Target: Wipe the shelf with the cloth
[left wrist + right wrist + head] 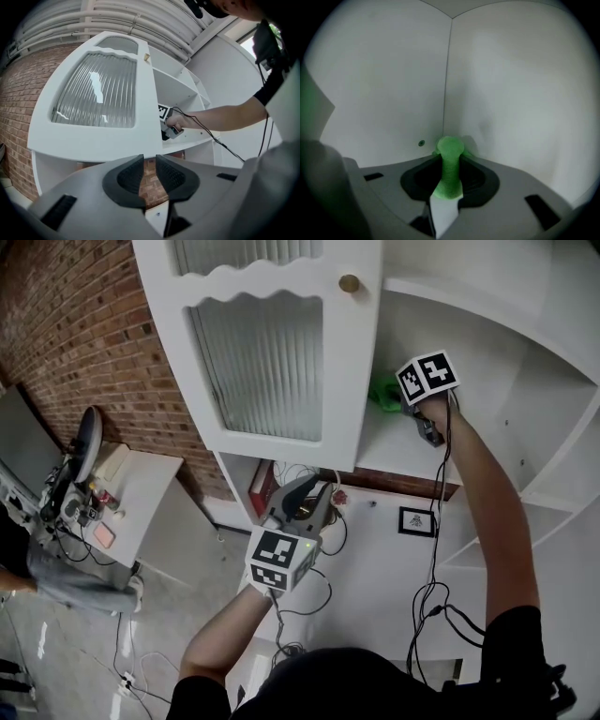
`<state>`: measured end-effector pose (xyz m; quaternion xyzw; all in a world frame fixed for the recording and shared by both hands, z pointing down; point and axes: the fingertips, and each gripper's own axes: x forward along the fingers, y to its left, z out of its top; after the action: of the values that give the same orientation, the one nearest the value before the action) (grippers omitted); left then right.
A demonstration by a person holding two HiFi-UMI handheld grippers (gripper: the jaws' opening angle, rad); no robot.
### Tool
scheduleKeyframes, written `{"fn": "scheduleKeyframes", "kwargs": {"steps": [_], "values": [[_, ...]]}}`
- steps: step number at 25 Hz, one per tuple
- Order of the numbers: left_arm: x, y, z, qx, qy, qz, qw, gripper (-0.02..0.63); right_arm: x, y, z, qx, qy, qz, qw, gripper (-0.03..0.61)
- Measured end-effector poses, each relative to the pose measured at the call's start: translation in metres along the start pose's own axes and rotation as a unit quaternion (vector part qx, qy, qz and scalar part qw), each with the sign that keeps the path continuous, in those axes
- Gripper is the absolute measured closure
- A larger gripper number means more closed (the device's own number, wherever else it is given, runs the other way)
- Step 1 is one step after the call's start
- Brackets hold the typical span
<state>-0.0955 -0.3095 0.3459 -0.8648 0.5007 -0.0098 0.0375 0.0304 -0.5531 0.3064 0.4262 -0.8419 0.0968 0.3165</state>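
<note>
The tall white-painted wooden cabinet (525,381) stands with its ribbed-glass door (267,362) swung fully outward, probably to give clear access to the interior. The white flat shelf (394,446) lies level inside, just behind the door's edge.

The right gripper (449,166) reaches deep into the compartment. Its jaws pinch a bunched bright green cloth (450,150), which protrudes forward toward the rear corner where two back panels meet. This grip appears intended to present a padded tip to the corner. Contact between cloth and shelf cannot be confirmed.

The left gripper (149,176) hangs low in front of the cabinet, jaws slightly apart with nothing between them, apparently idle.

The shelf surface is smooth, matte and bare. The room has a red brick wall (84,324) and a grey concrete floor (178,549).
</note>
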Motion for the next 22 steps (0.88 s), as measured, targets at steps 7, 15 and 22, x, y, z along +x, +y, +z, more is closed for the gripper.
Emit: {"fn": "scheduleKeyframes", "kwargs": {"steps": [7,15,22], "values": [[0.011,-0.022,-0.006,-0.006,0.002,-0.023,0.9997,0.535,-0.028,-0.043,-0.029,0.013,0.012,-0.053,0.998,0.482],[0.025,-0.060,-0.013,-0.009,0.014,-0.065,0.9978,0.535,-0.064,-0.095,-0.070,0.038,0.027,-0.110,0.993,0.482],[0.038,-0.085,-0.012,-0.011,0.008,-0.091,0.9958,0.535,-0.091,-0.134,-0.099,0.060,0.037,-0.151,0.986,0.482]]}}
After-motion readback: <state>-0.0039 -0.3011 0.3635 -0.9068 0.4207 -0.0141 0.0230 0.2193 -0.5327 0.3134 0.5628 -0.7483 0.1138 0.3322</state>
